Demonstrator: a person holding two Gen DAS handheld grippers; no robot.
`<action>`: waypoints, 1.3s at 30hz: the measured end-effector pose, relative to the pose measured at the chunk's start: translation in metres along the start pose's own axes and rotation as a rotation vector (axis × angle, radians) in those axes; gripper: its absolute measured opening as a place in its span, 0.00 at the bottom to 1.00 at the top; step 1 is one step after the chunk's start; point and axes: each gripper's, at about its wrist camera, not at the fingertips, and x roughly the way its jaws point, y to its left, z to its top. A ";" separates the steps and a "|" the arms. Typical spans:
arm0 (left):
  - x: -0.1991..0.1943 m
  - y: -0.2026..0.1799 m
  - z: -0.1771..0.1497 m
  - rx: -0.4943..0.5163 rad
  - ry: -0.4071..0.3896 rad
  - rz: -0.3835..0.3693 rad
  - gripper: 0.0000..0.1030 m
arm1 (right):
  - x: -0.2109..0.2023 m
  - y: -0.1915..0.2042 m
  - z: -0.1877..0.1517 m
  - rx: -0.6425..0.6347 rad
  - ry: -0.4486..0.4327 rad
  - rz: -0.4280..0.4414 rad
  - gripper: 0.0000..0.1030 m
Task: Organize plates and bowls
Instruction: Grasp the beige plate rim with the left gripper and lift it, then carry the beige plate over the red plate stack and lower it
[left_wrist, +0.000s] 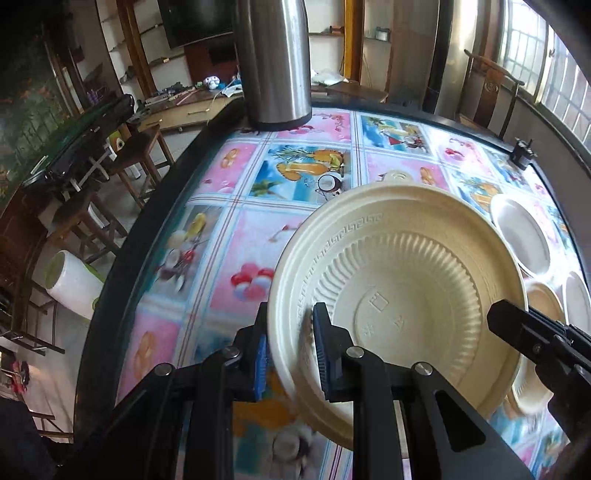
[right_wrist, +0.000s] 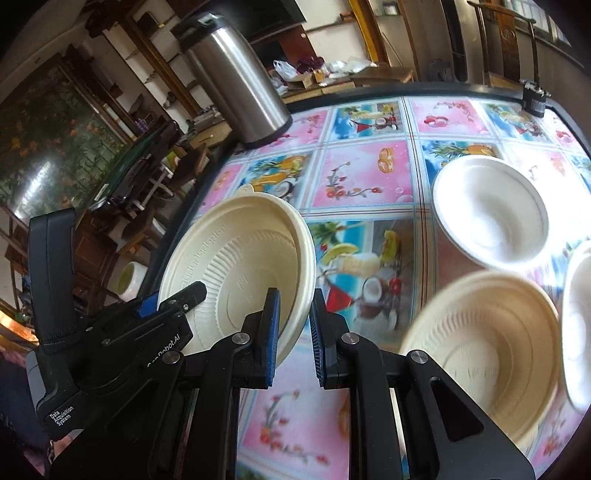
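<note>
So I've got the cream plate (left_wrist: 399, 288) up off the surface, tilted, with both of my grippers on its rim. My left hand-held gripper (left_wrist: 291, 354) is clamped on the near left edge, rim sandwiched between the blue pads (left_wrist: 320, 347). My right hand-held gripper (right_wrist: 293, 338) has the opposite edge of the same plate (right_wrist: 240, 277) sitting between its fingers, but there's a visible gap next to the right pad, so I honestly can't tell if it's really squeezing or just loosely around the rim. From the left wrist view you can see the right one's black finger poking in over the plate's right side. Off to the right on the surface there's a white bowl (right_wrist: 491, 210), and nearer to me a cream bowl (right_wrist: 487, 347), blurry, just beside another white dish (right_wrist: 580, 332) at the frame edge. The surface (right_wrist: 362, 177) has a loud fruit-and-flower patterned cloth in pink and blue squares. At the far left edge stands a tall steel thermos (right_wrist: 240, 81), well apart from the dishes, and there's a small black clamp thing (right_wrist: 533, 98) on the far right edge.
</note>
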 end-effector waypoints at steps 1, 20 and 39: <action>-0.008 0.001 -0.006 0.002 -0.007 0.002 0.20 | -0.006 0.003 -0.005 -0.004 -0.006 0.005 0.15; -0.095 0.035 -0.134 -0.052 -0.027 -0.041 0.20 | -0.086 0.043 -0.138 -0.082 -0.007 0.083 0.15; -0.081 0.044 -0.210 -0.039 0.050 -0.032 0.20 | -0.063 0.044 -0.212 -0.128 0.142 0.061 0.15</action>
